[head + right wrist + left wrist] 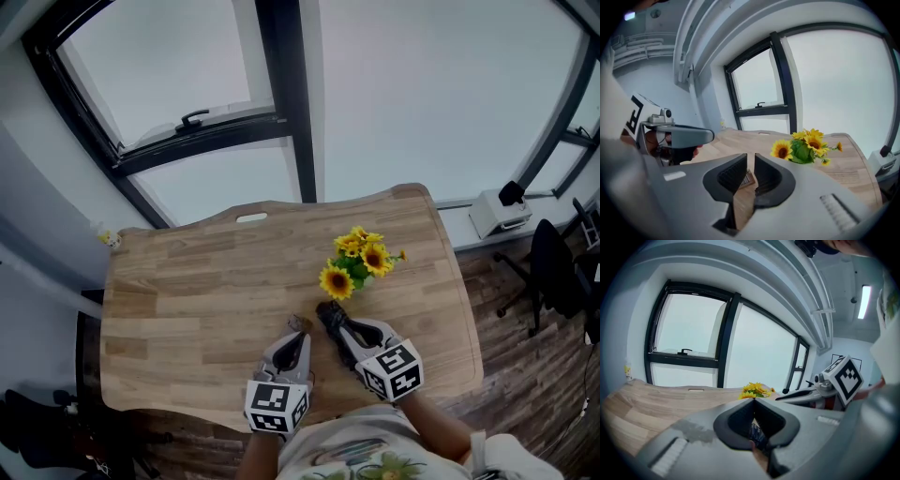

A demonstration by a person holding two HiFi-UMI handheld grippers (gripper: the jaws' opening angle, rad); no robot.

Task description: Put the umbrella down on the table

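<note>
left gripper [298, 326]: held lower centre, tipped slightly down, jaws closed together, nothing seen held | right gripper [327, 311]: held just right, tipped down over table [187, 309], jaws a slit apart, empty

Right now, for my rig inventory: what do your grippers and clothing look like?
Both the left gripper and right gripper have grey bodies, black ribbed pads, and a white cube with black square markers. The shirt is pale with a green print.
</note>
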